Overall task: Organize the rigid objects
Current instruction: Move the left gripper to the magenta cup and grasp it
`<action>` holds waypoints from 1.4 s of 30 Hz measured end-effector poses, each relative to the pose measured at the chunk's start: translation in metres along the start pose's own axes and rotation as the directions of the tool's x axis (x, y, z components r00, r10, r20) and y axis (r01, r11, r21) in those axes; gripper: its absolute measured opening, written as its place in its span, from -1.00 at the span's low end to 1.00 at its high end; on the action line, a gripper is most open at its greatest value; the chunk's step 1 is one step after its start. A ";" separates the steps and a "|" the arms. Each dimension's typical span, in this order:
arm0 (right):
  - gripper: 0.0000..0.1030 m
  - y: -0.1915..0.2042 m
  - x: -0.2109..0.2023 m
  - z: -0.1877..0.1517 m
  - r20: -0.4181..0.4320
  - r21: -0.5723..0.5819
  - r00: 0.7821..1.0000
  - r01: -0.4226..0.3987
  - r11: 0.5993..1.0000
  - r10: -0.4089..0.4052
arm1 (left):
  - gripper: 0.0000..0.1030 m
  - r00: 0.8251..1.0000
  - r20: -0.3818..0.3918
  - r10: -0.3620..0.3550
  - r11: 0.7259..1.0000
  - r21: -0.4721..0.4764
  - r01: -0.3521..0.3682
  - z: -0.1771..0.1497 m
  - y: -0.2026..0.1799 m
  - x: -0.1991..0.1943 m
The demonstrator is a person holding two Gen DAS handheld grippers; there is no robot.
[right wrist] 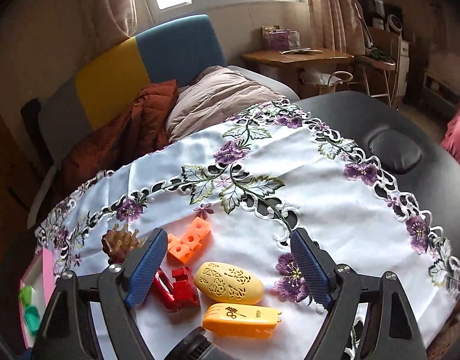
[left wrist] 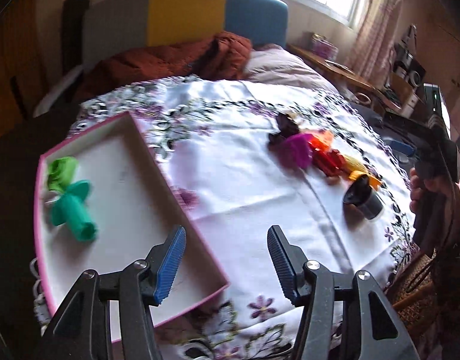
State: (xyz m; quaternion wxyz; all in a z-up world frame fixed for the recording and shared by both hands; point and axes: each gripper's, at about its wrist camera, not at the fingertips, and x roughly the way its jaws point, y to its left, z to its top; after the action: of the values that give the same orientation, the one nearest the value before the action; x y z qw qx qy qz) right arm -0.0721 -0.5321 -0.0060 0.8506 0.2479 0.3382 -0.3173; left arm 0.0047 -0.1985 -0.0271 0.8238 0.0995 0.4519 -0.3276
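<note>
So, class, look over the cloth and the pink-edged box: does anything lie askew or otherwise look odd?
Yes. The pink-edged box sits skewed to the cloth's pattern, one corner pointing at the left gripper. The black pot lies tipped on its side beside the toy pile. Nothing looks spilled or broken.

No word or brand can be read anywhere. The orange case (right wrist: pixel 240 320), lying just in front of the yellow oval case (right wrist: pixel 229 282), carries a short row of small dark marks like digits beside a comb drawing, too small to make out. The oval case bears only cut-out patterns, not letters.
</note>
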 end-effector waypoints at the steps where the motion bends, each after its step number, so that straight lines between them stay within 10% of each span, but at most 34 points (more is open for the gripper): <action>1: 0.64 0.000 -0.001 0.000 0.003 0.000 1.000 0.005 1.000 -0.005 | 0.06 1.000 -0.010 -0.013 1.000 0.006 0.013 0.002 -0.005 0.005; 21: 0.70 -0.003 0.007 0.000 -0.044 0.027 0.999 -0.025 0.999 0.026 | -0.05 0.975 -0.098 -0.200 0.979 -0.054 0.196 0.063 -0.056 0.093; 42: 0.72 -0.004 0.014 0.003 -0.069 0.049 0.996 -0.049 0.998 0.052 | -0.05 0.967 -0.103 -0.233 0.966 -0.142 0.218 0.101 -0.073 0.165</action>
State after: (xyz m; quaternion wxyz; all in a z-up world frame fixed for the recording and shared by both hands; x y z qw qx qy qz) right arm -0.0659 -0.5418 -0.0156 0.8399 0.2874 0.3540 -0.2945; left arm 0.0897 -0.3752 -0.0930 0.7573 0.0131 0.5290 -0.3827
